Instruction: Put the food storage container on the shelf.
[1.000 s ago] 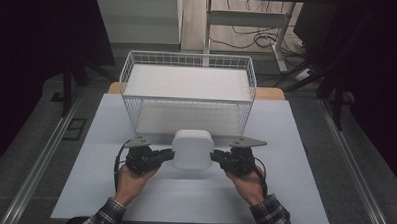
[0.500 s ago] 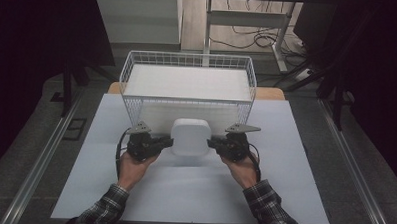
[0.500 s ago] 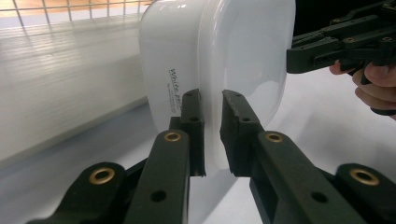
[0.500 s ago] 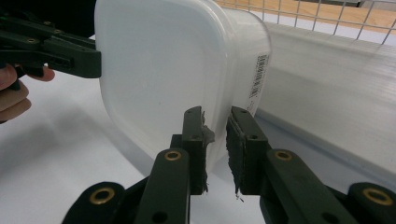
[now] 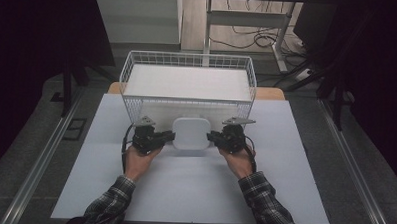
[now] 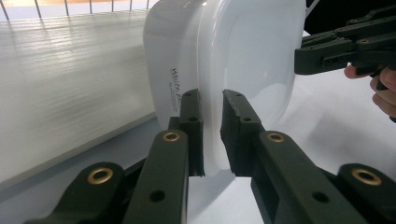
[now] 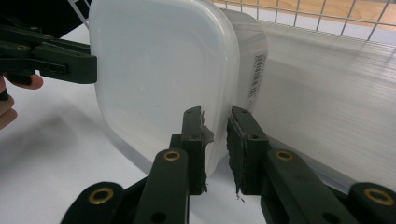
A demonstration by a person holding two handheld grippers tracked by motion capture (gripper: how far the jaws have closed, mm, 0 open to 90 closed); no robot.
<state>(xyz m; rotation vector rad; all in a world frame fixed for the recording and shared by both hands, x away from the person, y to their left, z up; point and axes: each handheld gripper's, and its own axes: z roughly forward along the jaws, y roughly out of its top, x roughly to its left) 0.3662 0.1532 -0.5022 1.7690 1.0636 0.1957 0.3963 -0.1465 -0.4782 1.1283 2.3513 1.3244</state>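
Jaws of the left gripper (image 6: 212, 135) pinch the rim of a white plastic container (image 5: 190, 133) from one side, and the jaws of the right gripper (image 7: 215, 140) pinch the same rim from the opposite side. In each gripper view the rim runs into the narrow gap between the two black jaws, so the strip of rim under the pads is hidden. Small printed text on the container's wall is too fine to read, and whether its lower edge touches the bench (image 5: 283, 195) cannot be told.

From the high view, the container sits between the left gripper (image 5: 155, 138) and the right gripper (image 5: 220, 138), just in front of the near wall of the white wire basket (image 5: 188, 59). That mesh wall stands close behind the container, and only a thin gap shows between them in the gripper views. The basket's floor is a pale ribbed sheet.

Toward the person, the white bench surface lies open in front of the container, with wide bare margins to either side of it. Plaid sleeves (image 5: 263, 199) are cut off at the bottom edge. Dark surroundings beyond the bench are hard to make out.
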